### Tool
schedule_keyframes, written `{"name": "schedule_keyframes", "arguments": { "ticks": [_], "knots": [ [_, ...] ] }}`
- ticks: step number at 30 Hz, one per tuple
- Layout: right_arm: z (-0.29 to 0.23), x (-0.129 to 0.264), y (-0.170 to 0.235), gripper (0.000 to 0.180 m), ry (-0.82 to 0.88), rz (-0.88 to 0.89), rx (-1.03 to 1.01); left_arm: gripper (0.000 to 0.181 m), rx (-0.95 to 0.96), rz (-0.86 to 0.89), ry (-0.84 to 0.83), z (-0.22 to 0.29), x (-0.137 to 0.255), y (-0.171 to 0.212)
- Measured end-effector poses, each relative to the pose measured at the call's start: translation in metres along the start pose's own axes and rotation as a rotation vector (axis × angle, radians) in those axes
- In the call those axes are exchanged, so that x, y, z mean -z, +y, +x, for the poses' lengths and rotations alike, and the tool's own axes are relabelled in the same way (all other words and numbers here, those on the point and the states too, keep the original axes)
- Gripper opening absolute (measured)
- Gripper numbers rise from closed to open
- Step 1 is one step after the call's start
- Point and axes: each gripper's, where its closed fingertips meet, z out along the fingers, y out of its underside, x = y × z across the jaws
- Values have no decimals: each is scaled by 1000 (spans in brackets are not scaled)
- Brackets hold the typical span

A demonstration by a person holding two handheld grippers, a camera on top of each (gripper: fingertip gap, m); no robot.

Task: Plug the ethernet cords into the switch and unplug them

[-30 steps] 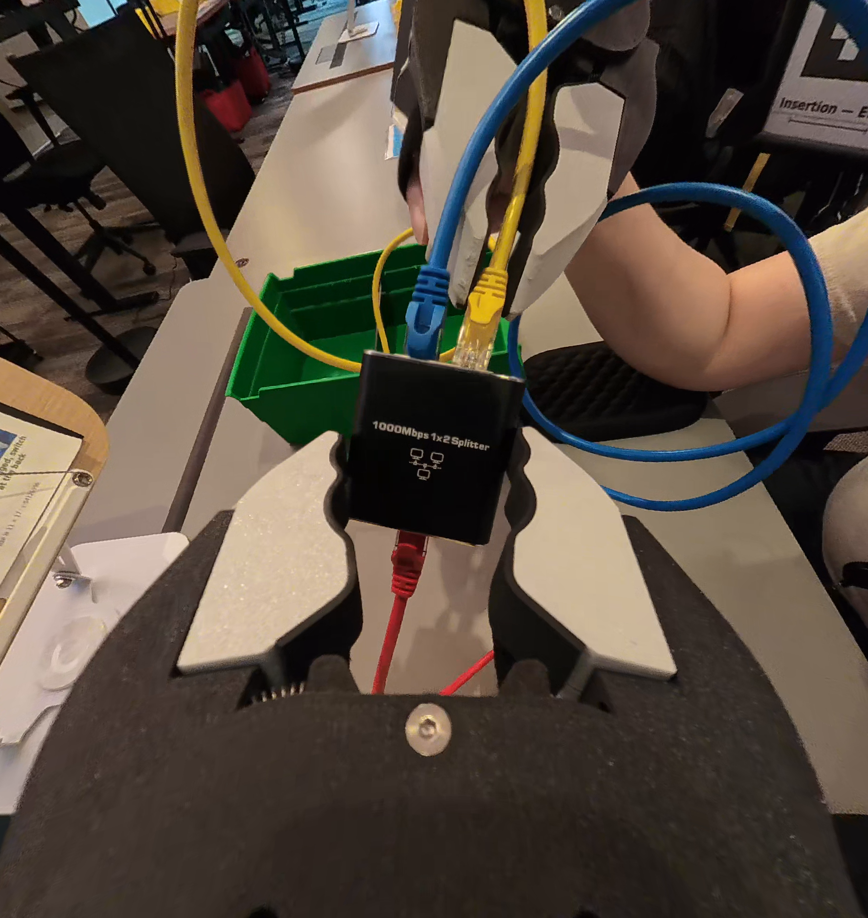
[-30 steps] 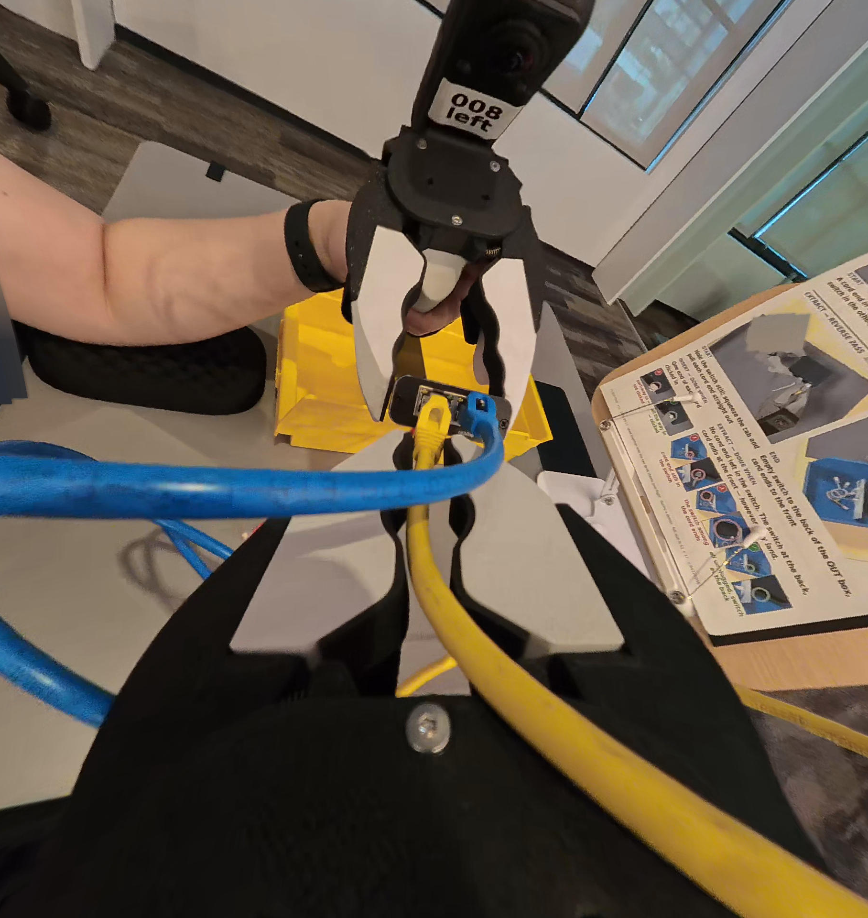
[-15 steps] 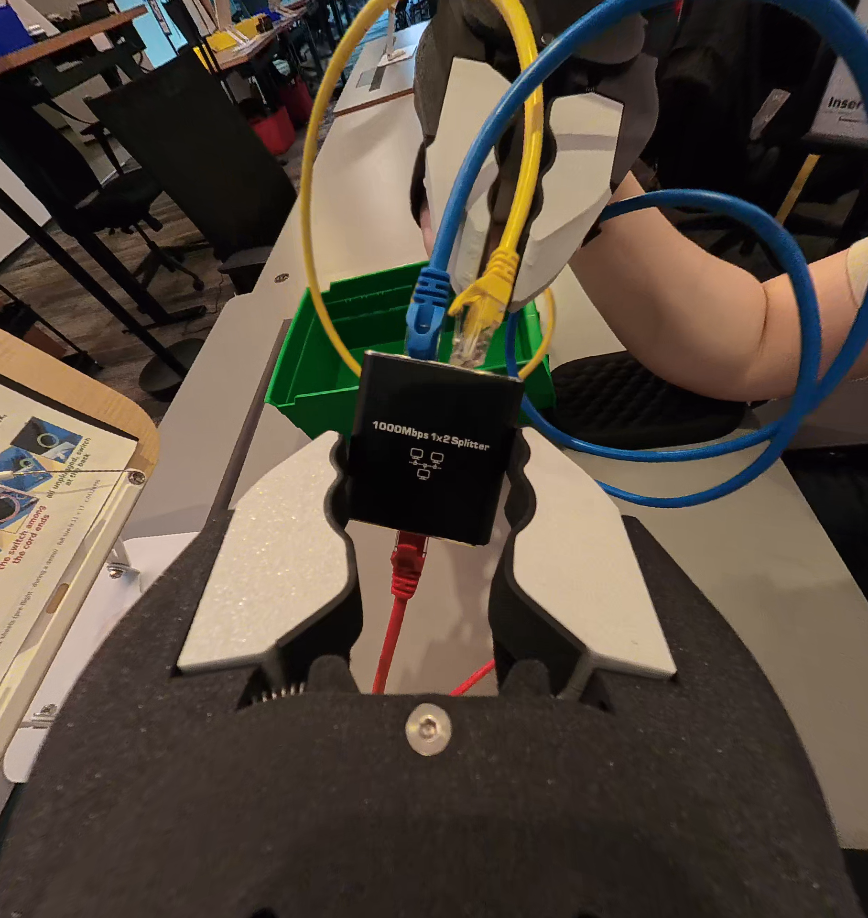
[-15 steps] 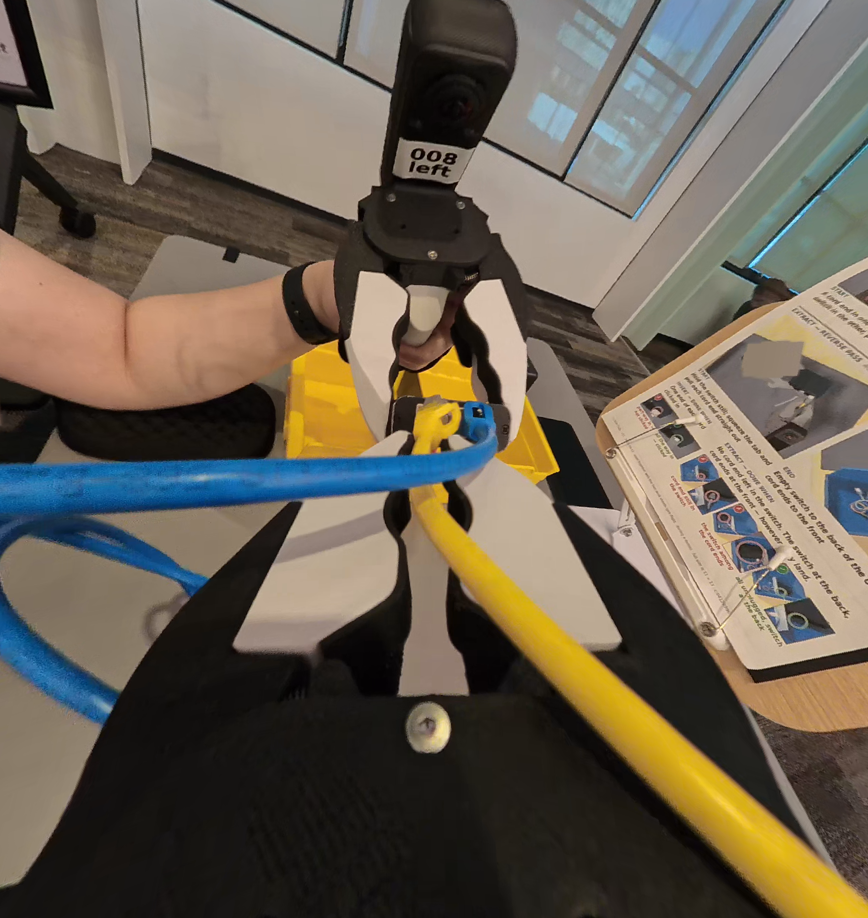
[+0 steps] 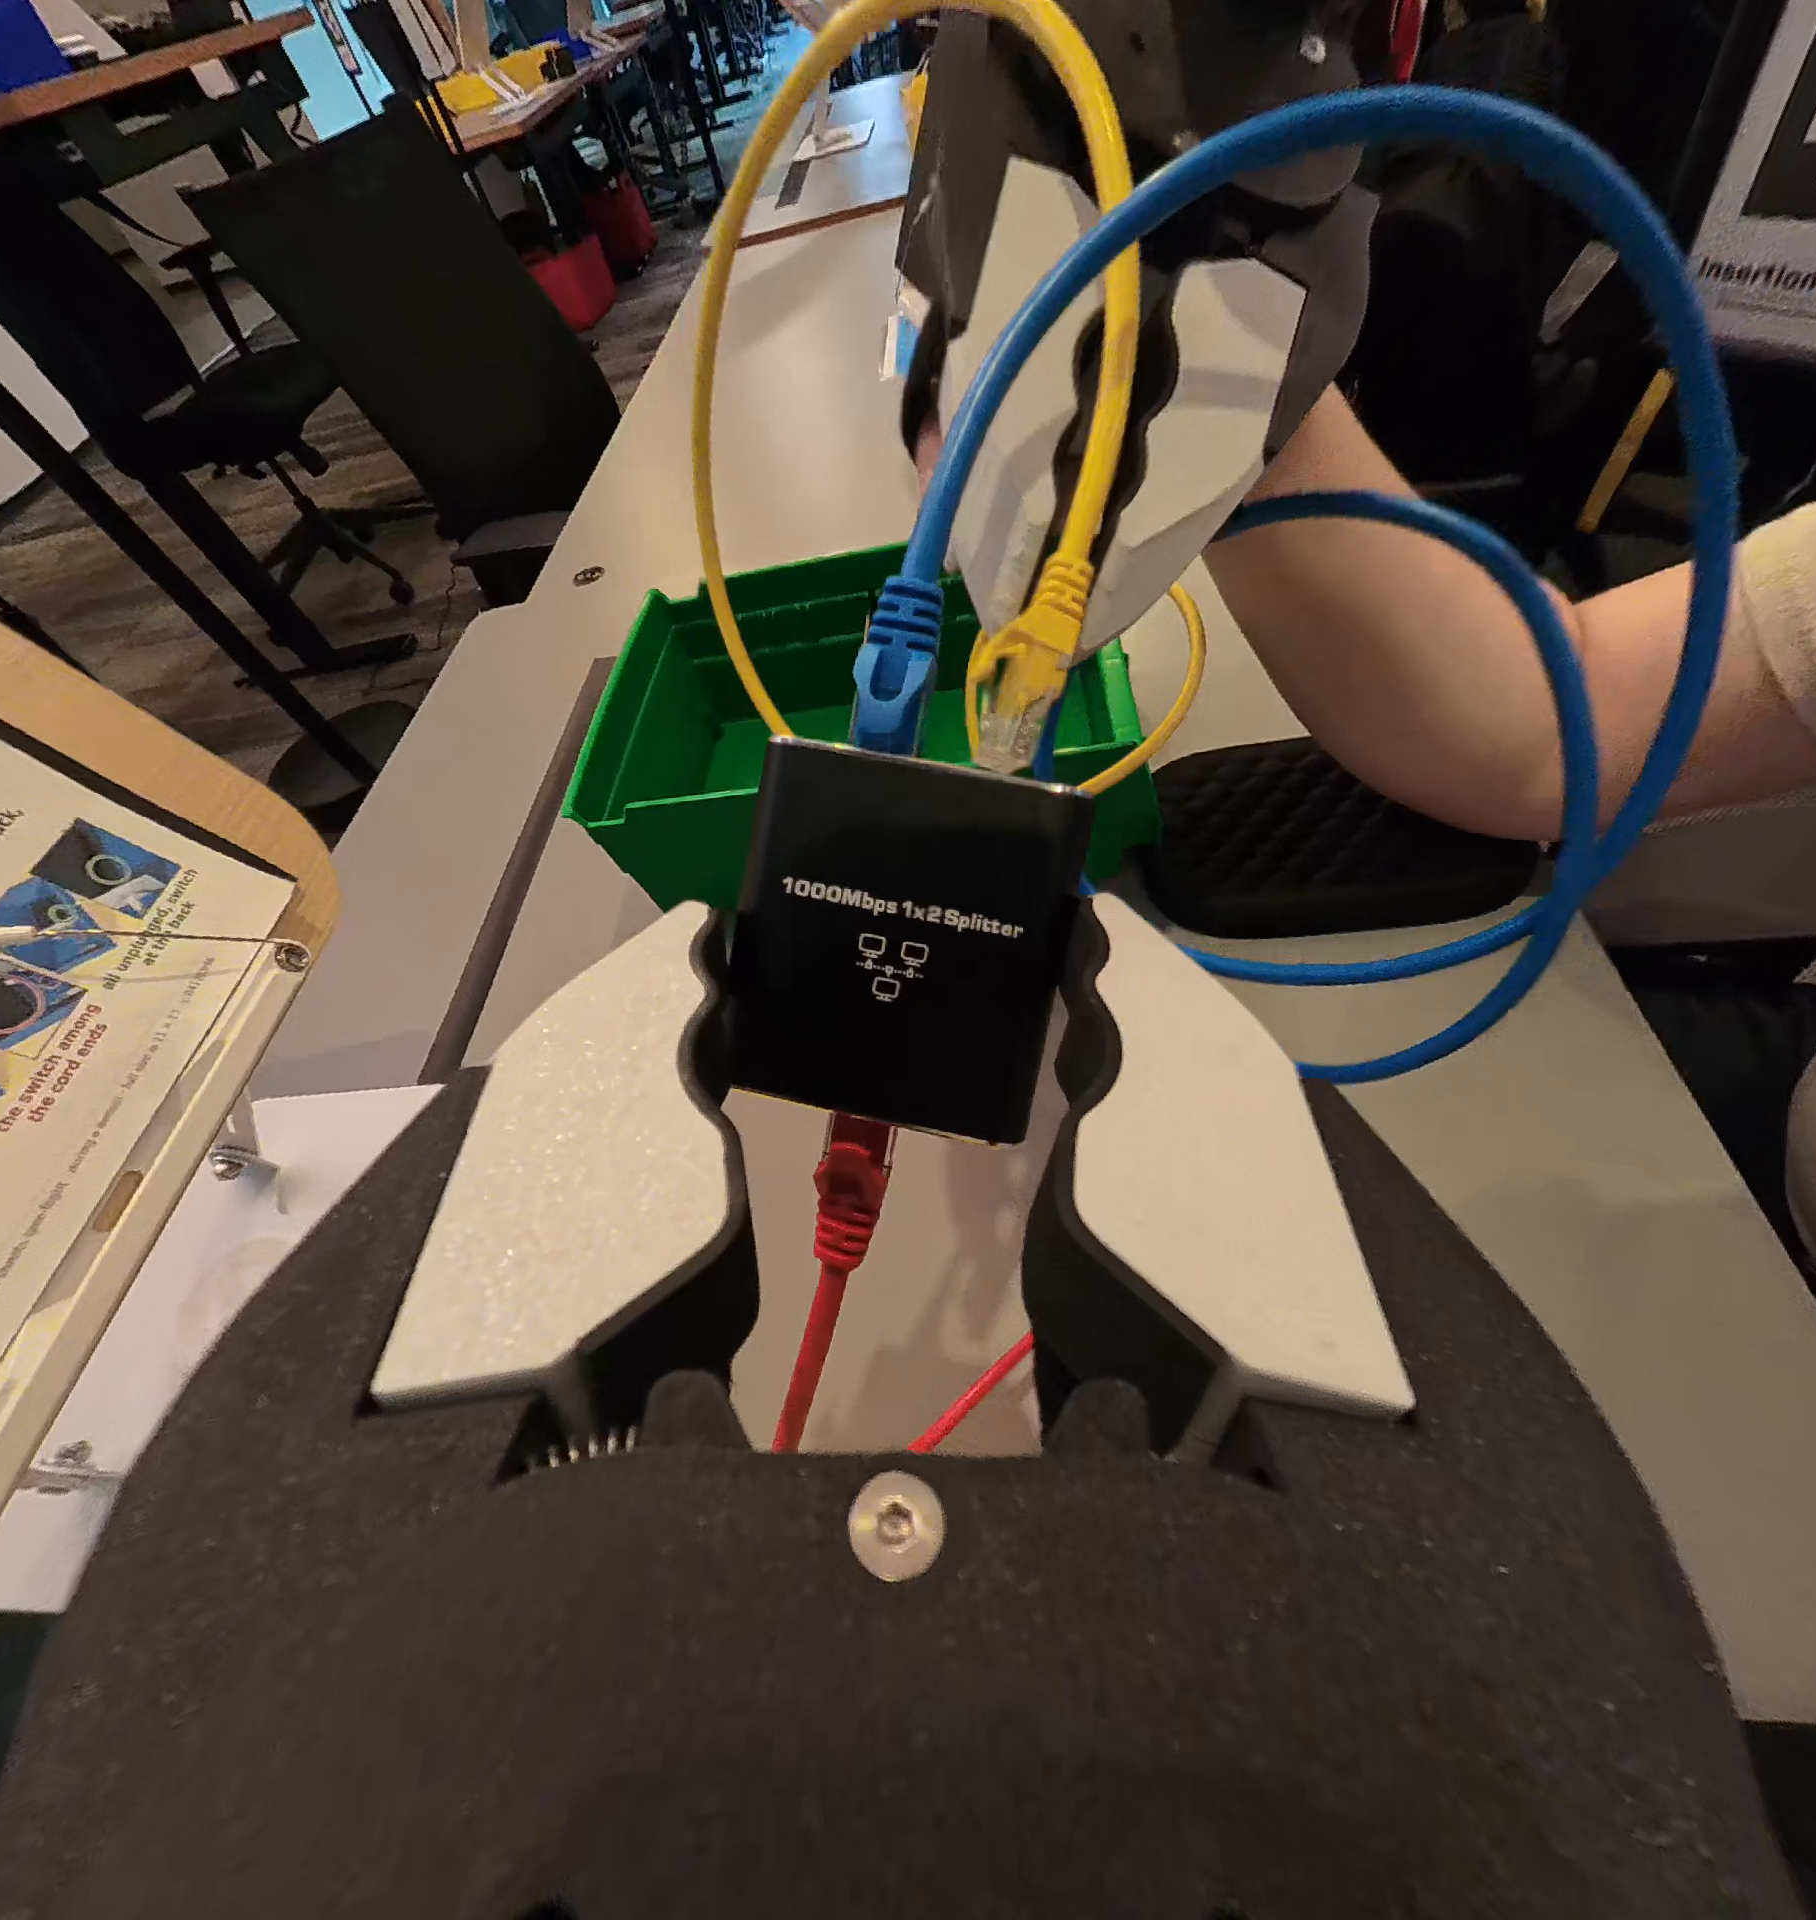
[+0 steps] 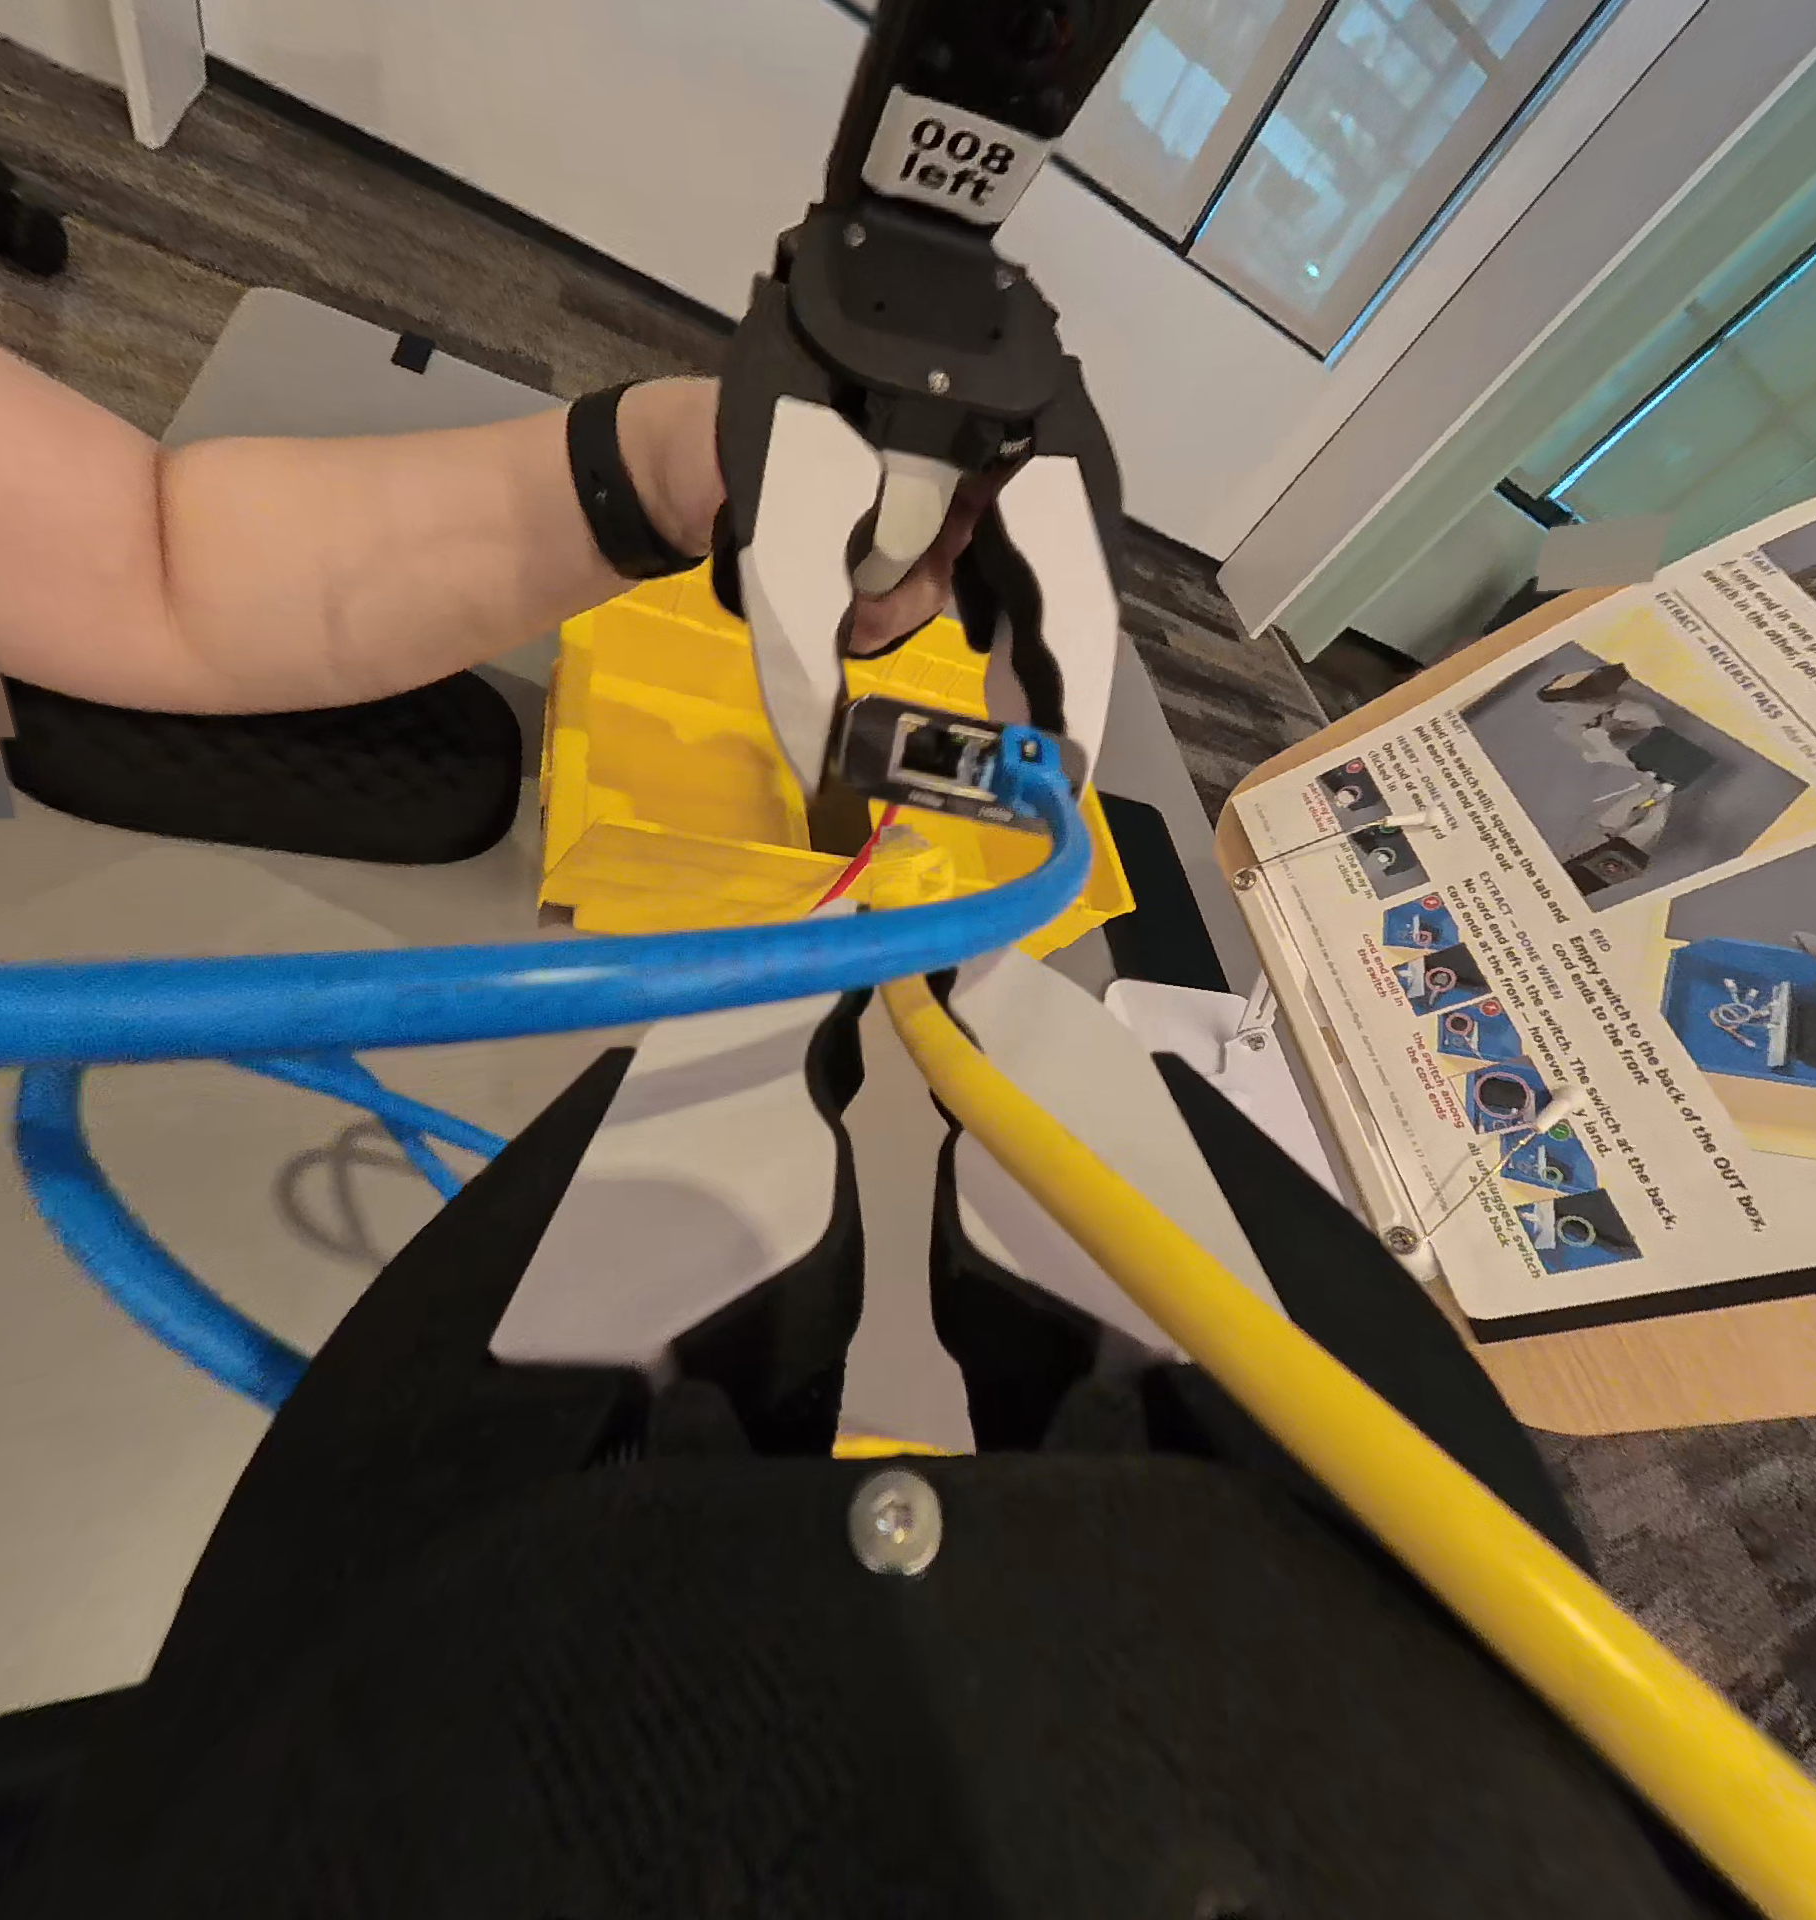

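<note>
My left gripper [image 5: 893, 925] is shut on the black switch [image 5: 899, 997] and holds it above the table. A blue plug [image 5: 899, 665] sits in the far left port, and a red plug [image 5: 850, 1195] sits in the near port. My right gripper [image 6: 909, 992] is shut on the yellow cord [image 6: 1247, 1320] just behind its plug [image 6: 909, 868]. The yellow plug [image 5: 1029, 665] hangs just outside the switch. The port beside the blue plug [image 6: 1023, 764] is empty in the right wrist view. The blue cord [image 6: 468, 987] loops across that view.
A green bin [image 5: 675, 748] stands behind the switch on the grey table [image 5: 1506, 1351]. A yellow bin [image 6: 665, 748] lies under the left gripper [image 6: 940, 774]. An instruction board [image 6: 1506, 987] stands to one side. A person's forearm [image 5: 1506, 707] rests on a black pad [image 5: 1330, 831].
The yellow plug has come out of the switch's port. My right gripper has drawn back with it. The yellow and blue cords have swung into wider loops.
</note>
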Motion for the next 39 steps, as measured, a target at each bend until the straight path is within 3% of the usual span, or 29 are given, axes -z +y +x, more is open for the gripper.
{"name": "schedule_keyframes", "arguments": {
  "ticks": [7, 12, 16, 21, 26, 30, 34, 39],
  "knots": [
    [7, 15, 32, 8, 18, -116, 7, 61, 27, 19, 97, 5, 3, 9],
    [27, 37, 60, 9, 93, -164, -55, 61, 47, 114, 263, 24, 9, 0],
    [41, 59, 53, 8, 179, -103, -77, 61, -99, -202, 349, 53, -16, 49],
    [43, 93, 15, 9, 347, -57, 8, 61, -176, -479, 474, 87, -57, 91],
    [29, 120, -27, 9, 475, -13, 120, 61, -199, -758, 480, 97, -90, 141],
    [24, 122, -31, 9, 502, -54, 148, 61, -187, -845, 504, 103, -107, 165],
    [22, 127, -34, 9, 534, -83, 156, 61, -198, -824, 503, 102, -116, 173],
    [2, 139, -58, 9, 544, -24, 180, 62, -211, -855, 473, 100, -117, 178]
  ]
}}
